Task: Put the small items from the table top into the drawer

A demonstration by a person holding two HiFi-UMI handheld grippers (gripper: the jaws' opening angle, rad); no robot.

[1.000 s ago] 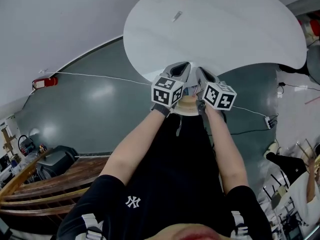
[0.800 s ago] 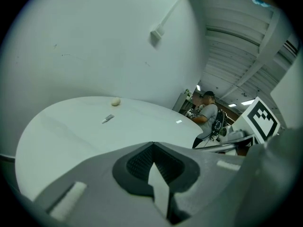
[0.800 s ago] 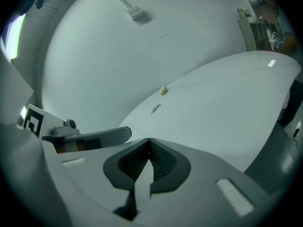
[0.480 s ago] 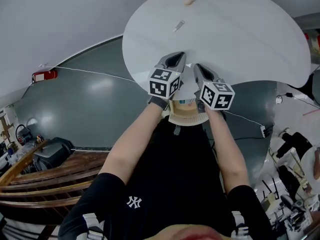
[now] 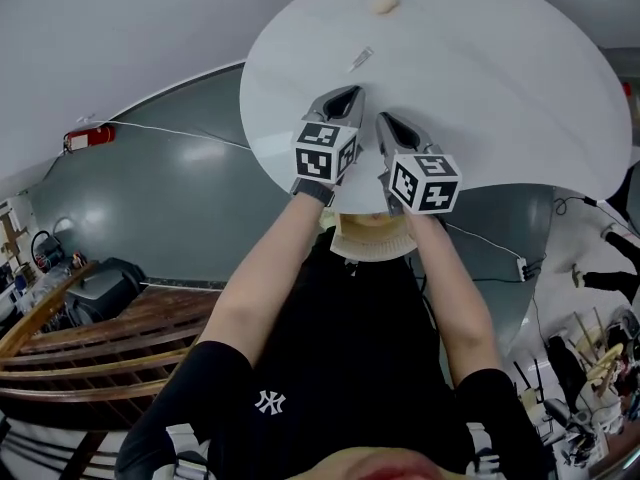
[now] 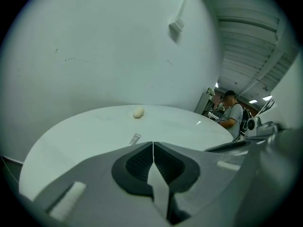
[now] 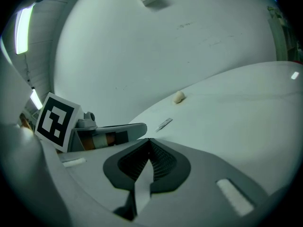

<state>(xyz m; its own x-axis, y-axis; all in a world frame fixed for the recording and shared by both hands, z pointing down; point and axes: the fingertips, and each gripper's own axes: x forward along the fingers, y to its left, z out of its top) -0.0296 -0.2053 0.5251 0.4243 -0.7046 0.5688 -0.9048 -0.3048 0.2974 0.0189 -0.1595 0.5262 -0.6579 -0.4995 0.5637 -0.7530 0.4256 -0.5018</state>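
Note:
A small cream lump (image 5: 383, 2) lies near the far side of the round white table (image 5: 520, 78). A thin silvery packet (image 5: 360, 59) lies closer to me. Both grippers hover side by side over the table's near part. My left gripper (image 5: 350, 92) is shut and empty, with the packet (image 6: 135, 138) just beyond its tips and the lump (image 6: 138, 112) farther off. The right gripper (image 5: 381, 119) is also shut with nothing in it; in its view the packet (image 7: 164, 124) and the lump (image 7: 178, 97) lie ahead. An open light-wood drawer (image 5: 372, 238) shows under the near table edge, between my forearms.
A cable (image 5: 180, 131) runs across the grey floor at left. Wooden furniture and clutter (image 5: 80, 318) stand at the lower left. A person (image 6: 233, 113) stands far behind the table in the left gripper view. The left gripper's marker cube (image 7: 57, 119) shows beside the right jaws.
Both grippers have moved forward from above the drawer out over the table, toward the packet. More of the open drawer shows behind them. Both stay shut.

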